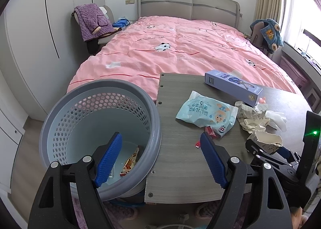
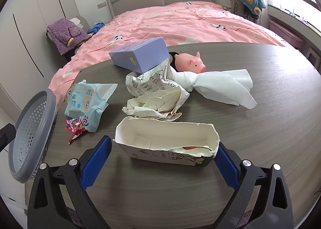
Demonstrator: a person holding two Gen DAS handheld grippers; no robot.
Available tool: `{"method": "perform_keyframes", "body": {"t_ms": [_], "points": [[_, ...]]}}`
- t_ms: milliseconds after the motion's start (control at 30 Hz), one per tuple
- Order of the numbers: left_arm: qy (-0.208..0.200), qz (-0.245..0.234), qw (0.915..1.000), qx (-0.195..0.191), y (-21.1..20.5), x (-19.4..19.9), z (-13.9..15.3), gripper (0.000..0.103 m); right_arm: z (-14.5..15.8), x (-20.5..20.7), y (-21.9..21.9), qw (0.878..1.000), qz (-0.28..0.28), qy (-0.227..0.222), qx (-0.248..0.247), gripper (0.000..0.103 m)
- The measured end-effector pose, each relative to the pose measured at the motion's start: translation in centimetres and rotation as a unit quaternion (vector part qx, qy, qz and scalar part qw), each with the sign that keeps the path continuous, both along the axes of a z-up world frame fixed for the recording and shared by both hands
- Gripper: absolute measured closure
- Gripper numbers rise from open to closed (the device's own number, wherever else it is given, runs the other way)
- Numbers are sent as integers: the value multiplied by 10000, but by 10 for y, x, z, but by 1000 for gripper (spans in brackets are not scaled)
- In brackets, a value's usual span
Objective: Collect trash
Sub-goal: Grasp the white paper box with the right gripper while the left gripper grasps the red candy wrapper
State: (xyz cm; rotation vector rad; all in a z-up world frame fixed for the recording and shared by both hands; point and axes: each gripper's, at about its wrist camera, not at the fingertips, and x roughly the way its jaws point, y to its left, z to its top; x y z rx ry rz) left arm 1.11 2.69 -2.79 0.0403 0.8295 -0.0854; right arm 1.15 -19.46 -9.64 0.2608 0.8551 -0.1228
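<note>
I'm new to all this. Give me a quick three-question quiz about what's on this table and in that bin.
1. True or false: the grey basket is empty.
2. What stands between the right gripper fingers: A) pink pig toy, B) torn carton, C) purple box?
3. What white item lies beside the pig?

Key: 1 false, a snack wrapper lies inside. 2 B. 3 a tissue.

Both grippers tilt downward, the left gripper (image 1: 161,159) with blue pads spread wide, the right gripper (image 2: 163,151) likewise gaping.
</note>
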Motion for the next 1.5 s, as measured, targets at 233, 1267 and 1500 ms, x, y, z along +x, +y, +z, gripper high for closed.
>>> {"method": "perform_keyframes", "body": {"t_ms": [233, 1267, 1500], "points": [[58, -95, 9999, -17, -4, -1, -3, 27, 0, -4, 0, 9999, 123, -46, 16, 19], [817, -541, 9952, 27, -65, 46, -62, 27, 29, -42, -50, 9989, 131, -425, 112, 20], [874, -495, 9947, 226, -73, 59, -72, 27, 26, -42, -55, 9986, 124, -434, 278, 20]]}}
